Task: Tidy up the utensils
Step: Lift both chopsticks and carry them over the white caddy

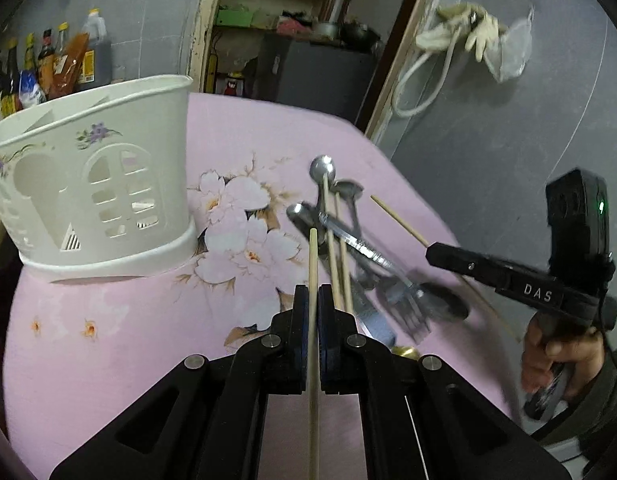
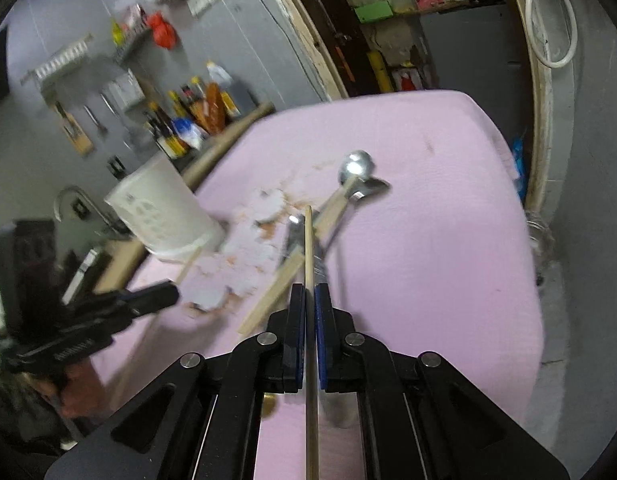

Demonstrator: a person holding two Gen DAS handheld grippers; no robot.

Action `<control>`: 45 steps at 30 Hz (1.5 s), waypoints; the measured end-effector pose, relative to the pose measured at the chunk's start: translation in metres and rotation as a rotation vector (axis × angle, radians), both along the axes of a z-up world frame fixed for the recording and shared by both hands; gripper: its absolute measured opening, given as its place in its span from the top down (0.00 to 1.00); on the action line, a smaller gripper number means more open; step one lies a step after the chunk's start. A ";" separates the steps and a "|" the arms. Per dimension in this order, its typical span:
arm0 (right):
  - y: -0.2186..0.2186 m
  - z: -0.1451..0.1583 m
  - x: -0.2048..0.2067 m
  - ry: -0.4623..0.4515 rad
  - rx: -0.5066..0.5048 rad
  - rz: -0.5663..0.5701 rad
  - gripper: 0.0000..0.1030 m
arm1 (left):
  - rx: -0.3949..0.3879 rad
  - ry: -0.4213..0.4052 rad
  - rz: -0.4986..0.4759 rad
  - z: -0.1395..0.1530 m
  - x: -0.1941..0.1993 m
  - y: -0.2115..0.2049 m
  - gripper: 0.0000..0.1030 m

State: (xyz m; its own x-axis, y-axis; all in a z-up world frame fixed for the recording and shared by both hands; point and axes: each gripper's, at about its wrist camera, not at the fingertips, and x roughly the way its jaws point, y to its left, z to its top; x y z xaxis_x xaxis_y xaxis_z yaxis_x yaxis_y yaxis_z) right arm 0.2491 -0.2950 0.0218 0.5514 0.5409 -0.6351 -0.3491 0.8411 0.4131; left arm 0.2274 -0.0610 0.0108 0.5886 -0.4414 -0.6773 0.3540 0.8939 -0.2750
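At far left stands the white utensil holder [image 1: 108, 184], nothing visible inside it. It lies up and left of the left gripper [image 1: 313, 300], the nearer one, which pinches a chopstick [image 1: 313, 248] pointing forward along its fingers. The spoons and forks [image 1: 348, 240] lie centre-right on the pink cloth [image 1: 108, 340]. The right gripper [image 2: 309, 300] clamps another chopstick [image 2: 308, 240].
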 end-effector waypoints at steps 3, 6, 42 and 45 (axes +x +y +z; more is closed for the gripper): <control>0.005 0.014 -0.007 -0.096 0.084 0.006 0.97 | -0.053 -0.080 0.023 0.018 -0.008 0.010 0.98; 0.019 0.034 -0.011 -0.222 0.144 0.029 0.97 | -0.083 -0.176 0.059 0.043 -0.013 0.022 0.98; 0.201 0.078 0.077 -0.747 0.271 -0.019 0.97 | -0.301 -0.639 0.581 0.106 0.086 0.237 0.98; 0.202 0.072 0.075 -0.751 0.267 -0.010 0.97 | -0.308 -0.647 0.593 0.101 0.081 0.236 0.98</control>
